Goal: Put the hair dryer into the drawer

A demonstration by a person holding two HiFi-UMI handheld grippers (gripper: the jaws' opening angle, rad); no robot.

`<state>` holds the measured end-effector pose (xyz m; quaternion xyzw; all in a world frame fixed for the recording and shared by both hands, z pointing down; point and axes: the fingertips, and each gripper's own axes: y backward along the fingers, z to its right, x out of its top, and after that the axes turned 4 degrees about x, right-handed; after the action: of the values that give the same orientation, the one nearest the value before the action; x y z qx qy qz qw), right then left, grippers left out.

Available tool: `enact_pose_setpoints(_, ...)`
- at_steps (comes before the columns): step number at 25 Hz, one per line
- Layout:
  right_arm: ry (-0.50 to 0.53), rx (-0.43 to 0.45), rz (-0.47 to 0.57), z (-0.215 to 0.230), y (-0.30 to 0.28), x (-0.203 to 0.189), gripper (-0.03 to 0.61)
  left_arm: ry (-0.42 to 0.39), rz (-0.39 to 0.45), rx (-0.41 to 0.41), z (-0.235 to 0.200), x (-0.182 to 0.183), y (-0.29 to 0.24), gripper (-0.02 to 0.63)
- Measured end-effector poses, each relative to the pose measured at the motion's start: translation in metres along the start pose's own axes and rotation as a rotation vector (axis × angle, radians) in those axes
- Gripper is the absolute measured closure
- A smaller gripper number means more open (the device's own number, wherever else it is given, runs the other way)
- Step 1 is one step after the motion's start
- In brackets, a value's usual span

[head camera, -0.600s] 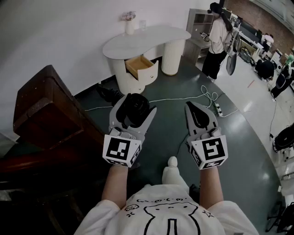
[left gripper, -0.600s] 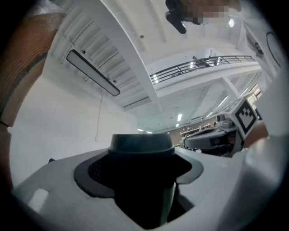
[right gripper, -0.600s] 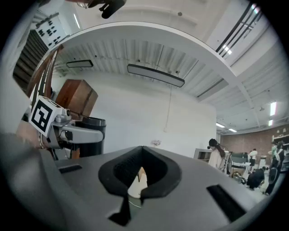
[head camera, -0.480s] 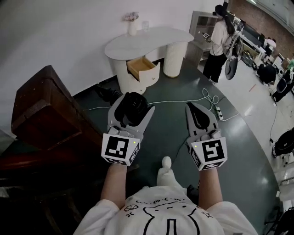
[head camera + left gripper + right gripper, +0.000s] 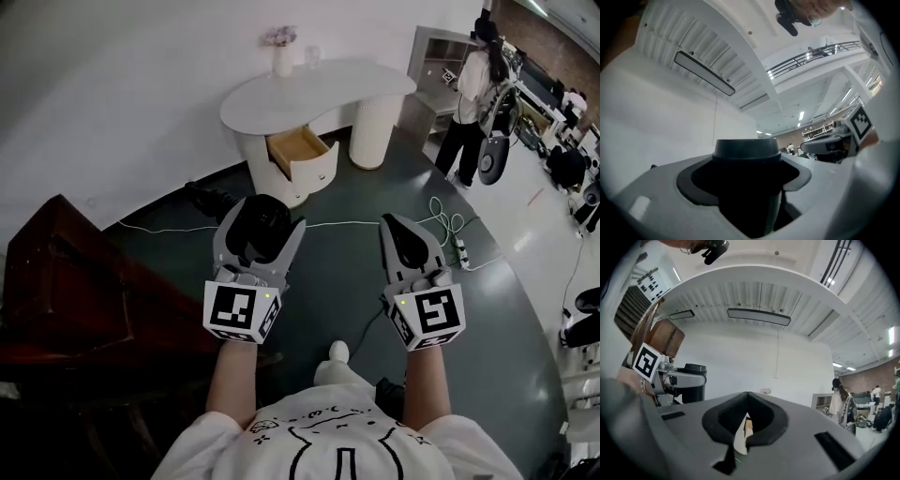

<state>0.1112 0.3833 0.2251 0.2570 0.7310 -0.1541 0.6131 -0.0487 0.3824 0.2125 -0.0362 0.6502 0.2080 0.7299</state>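
Jaws of left gripper (image 5: 263, 228) clamp hair dryer (image 5: 747, 157); right gripper (image 5: 399, 226) jaws closed, empty.

Matte black hair dryer (image 5: 267, 225). Light grey left gripper (image 5: 260, 217) and right gripper (image 5: 398, 225), black-lined fingers (image 5: 410, 242), black-and-white square markers on each cube (image 5: 242, 313). White counter (image 5: 309, 89), pale wood inside the drawer (image 5: 298, 145). Dark grey-green floor (image 5: 506, 309), white cable (image 5: 347, 225). Dark reddish-brown cabinet (image 5: 84, 281). White shirt (image 5: 422, 455) with black line drawing.

Hair dryer (image 5: 263, 221) in left claw (image 5: 262, 231); drawer (image 5: 320, 168) ahead.
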Motion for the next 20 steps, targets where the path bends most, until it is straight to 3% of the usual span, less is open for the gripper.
enact_pose_setpoints(10,-0.001,0.046,0.039,0.096,-0.076,0.002,0.577,-0.015,0.021,0.087,-0.015,0.002,-0.108,0.268)
enact_pose_setpoints(20,-0.042,0.05,0.023,0.139,-0.126,-0.022,0.576,-0.017,-0.013,0.107,-0.034,-0.019,-0.163,0.268)
